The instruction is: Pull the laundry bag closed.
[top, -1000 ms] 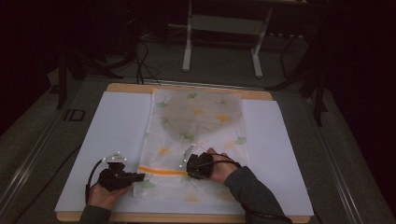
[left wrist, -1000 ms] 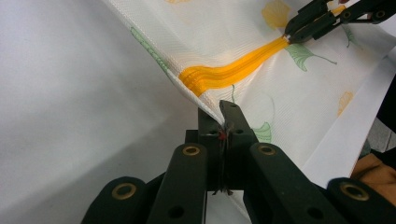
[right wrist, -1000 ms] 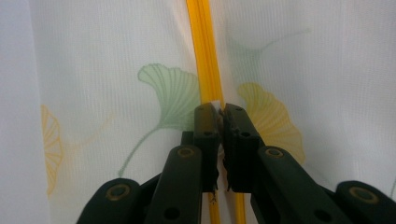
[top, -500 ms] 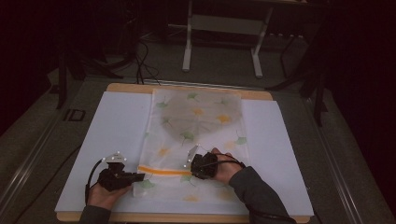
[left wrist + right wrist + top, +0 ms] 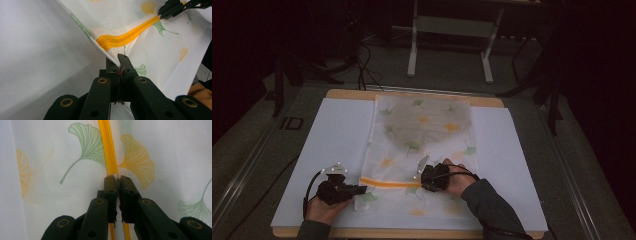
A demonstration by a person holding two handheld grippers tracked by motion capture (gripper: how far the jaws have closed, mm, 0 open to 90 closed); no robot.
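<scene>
Nudged a little to the right along the zipper (image 5: 387,184) since a second ago, going by where the right gripper (image 5: 428,176) sits; left gripper (image 5: 354,190) parked at the same spot.

High view: flat mesh bag (image 5: 427,125) spread lengthwise on a white sheet (image 5: 332,140), near end toward the person, both grippers on that end, one at each end of the orange stripe.

Left gripper view: clamped tight on the bag's side edge just below the zipper's end, thin cloth pinched to a fold. Very fine weave, semi-sheer, floppy. Probably the weak point: pull too hard from the other side and could slip out of the pinch, or bunch the bag up so the slider jams.

Right gripper view: clenched right on the zipper line, looks like on the slider, though hidden between the jaws. Ribbed plastic teeth, glossy; printed ginkgo leaves (image 5: 87,137) either side. Risk of snagging loose mesh in the track.
</scene>
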